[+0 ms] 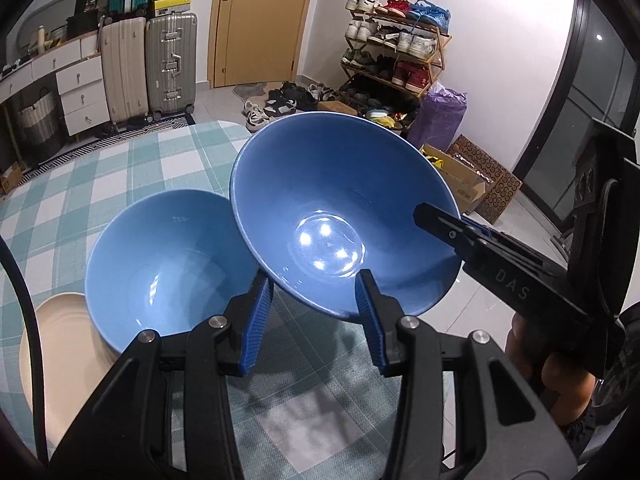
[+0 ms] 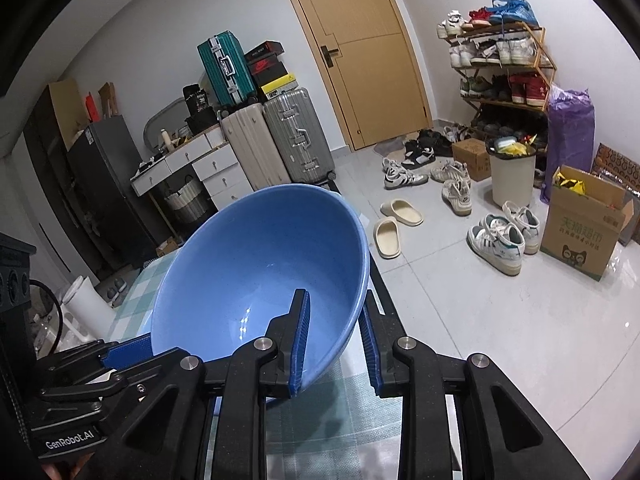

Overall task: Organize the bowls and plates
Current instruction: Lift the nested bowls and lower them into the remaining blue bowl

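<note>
Centre frame in both views, a glossy blue ceramic bowl [image 1: 340, 220] hangs tilted above the checked bench [image 1: 120, 176]. The left tongs [image 1: 316, 300] pinch its near rim; the right tongs [image 2: 334, 332] pinch its right rim. Lower left, a second blue bowl [image 1: 160, 268] sits beside a cream plate [image 1: 60, 352].

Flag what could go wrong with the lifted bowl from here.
1. Both grippers, left and right, pinch only the rim of the tilted blue bowl; it could slip.
2. Its edge sits against the second bowl, so a swing may knock it.
3. It partly overhangs the table edge, so a drop could hit the floor.
</note>
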Demonstrator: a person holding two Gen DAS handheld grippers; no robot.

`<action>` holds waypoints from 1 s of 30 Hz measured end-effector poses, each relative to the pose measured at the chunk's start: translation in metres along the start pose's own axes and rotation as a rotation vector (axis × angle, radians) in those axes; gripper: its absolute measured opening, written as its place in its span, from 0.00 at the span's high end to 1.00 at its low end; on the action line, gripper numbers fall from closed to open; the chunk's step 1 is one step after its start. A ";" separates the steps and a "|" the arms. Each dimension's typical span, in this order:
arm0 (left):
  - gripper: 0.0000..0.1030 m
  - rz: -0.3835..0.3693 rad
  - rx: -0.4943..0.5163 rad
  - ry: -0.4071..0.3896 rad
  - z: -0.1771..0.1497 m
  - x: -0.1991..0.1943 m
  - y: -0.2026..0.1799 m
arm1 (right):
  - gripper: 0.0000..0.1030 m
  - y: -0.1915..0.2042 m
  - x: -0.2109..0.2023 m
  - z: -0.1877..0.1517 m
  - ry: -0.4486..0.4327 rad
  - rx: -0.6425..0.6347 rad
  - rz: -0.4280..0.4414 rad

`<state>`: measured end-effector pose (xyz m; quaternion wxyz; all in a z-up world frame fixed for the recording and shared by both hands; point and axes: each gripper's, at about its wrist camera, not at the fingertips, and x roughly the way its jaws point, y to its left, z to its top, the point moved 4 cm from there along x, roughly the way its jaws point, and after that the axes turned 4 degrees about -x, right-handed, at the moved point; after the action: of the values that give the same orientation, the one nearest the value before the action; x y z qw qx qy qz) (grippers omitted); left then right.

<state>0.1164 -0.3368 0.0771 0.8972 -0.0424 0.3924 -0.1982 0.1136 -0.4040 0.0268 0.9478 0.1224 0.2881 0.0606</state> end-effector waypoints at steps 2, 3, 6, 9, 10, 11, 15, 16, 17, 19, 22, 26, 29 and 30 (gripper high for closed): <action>0.62 0.001 -0.001 -0.010 0.001 -0.006 0.000 | 0.75 0.005 -0.003 0.002 -0.006 -0.007 0.002; 0.62 0.003 -0.001 -0.015 0.002 -0.010 0.001 | 0.75 0.007 -0.005 0.003 -0.010 -0.010 0.005; 0.62 0.009 -0.004 -0.029 0.003 -0.021 0.004 | 0.75 0.014 -0.009 0.003 -0.023 -0.020 0.016; 0.62 0.010 -0.009 -0.045 0.003 -0.034 0.011 | 0.75 0.023 -0.013 0.005 -0.037 -0.030 0.026; 0.62 0.010 -0.010 -0.047 0.003 -0.038 0.013 | 0.74 0.026 -0.014 0.005 -0.039 -0.037 0.028; 0.62 0.015 -0.011 -0.051 0.004 -0.040 0.014 | 0.74 0.031 -0.015 0.006 -0.043 -0.043 0.032; 0.62 0.045 -0.021 -0.077 0.004 -0.056 0.027 | 0.73 0.049 -0.017 0.005 -0.060 -0.060 0.050; 0.62 0.049 -0.025 -0.079 0.005 -0.059 0.030 | 0.73 0.055 -0.018 0.005 -0.064 -0.071 0.052; 0.62 0.054 -0.029 -0.081 0.005 -0.061 0.034 | 0.72 0.060 -0.018 0.004 -0.067 -0.080 0.053; 0.62 0.065 -0.034 -0.083 0.005 -0.067 0.042 | 0.72 0.071 -0.018 0.003 -0.072 -0.098 0.059; 0.62 0.081 -0.043 -0.091 0.006 -0.076 0.055 | 0.71 0.086 -0.016 0.002 -0.073 -0.121 0.075; 0.62 0.108 -0.058 -0.097 0.009 -0.080 0.074 | 0.71 0.103 -0.008 -0.004 -0.052 -0.144 0.096; 0.62 0.115 -0.074 -0.092 0.007 -0.081 0.087 | 0.71 0.116 0.001 -0.005 -0.037 -0.161 0.106; 0.62 0.118 -0.077 -0.090 0.007 -0.080 0.090 | 0.71 0.119 0.004 -0.006 -0.033 -0.164 0.110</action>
<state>0.1013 -0.2236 0.1155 0.9217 -0.0625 0.3609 -0.1278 0.1079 -0.2871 0.0518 0.9545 0.0608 0.2595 0.1339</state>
